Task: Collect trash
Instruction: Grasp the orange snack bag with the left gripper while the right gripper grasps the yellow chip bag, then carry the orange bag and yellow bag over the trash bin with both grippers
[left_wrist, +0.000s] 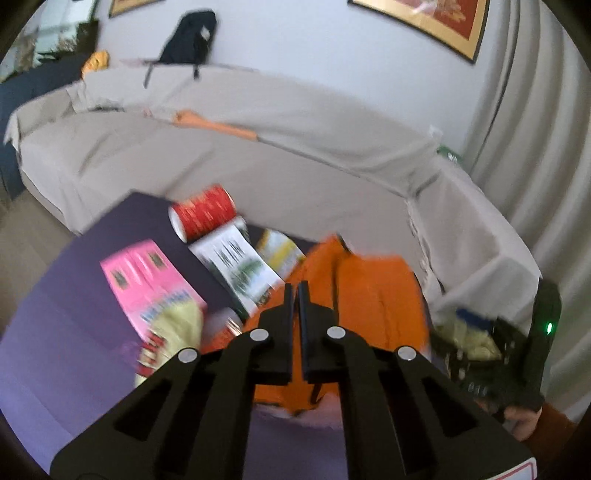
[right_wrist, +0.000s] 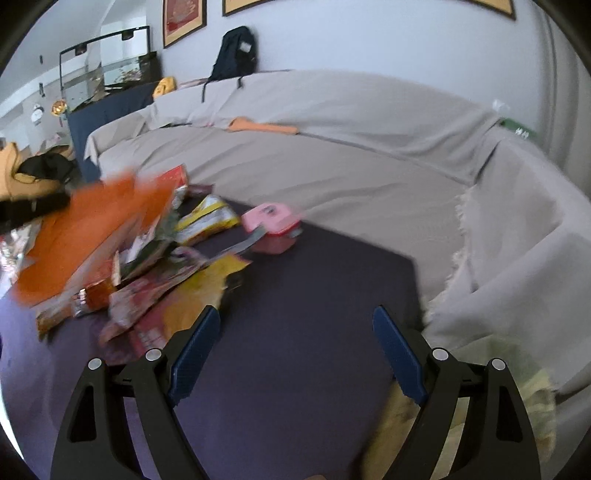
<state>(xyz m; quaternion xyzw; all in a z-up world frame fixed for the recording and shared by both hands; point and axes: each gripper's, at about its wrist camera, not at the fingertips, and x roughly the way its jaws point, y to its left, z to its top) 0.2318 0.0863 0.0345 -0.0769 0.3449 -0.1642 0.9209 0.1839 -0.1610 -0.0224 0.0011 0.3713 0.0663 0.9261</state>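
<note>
My left gripper (left_wrist: 295, 291) is shut on an orange bag (left_wrist: 373, 295) and holds it above the dark purple table (left_wrist: 55, 314); the bag also shows lifted at the left of the right wrist view (right_wrist: 92, 229). On the table lie a pink box (left_wrist: 147, 280), a red can (left_wrist: 205, 212), a white leaflet (left_wrist: 240, 266) and a yellow wrapper (left_wrist: 279, 251). My right gripper (right_wrist: 295, 347) is open and empty over the table (right_wrist: 314, 314), right of a heap of wrappers (right_wrist: 162, 295). A pink box (right_wrist: 271, 219) and yellow packet (right_wrist: 207, 218) lie farther back.
A sofa under a grey cover (left_wrist: 258, 155) wraps around the table's far and right sides (right_wrist: 369, 155). A black backpack (right_wrist: 234, 51) rests on its back. A glass tank (right_wrist: 107, 74) stands far left. My right gripper appears at the right of the left view (left_wrist: 509, 354).
</note>
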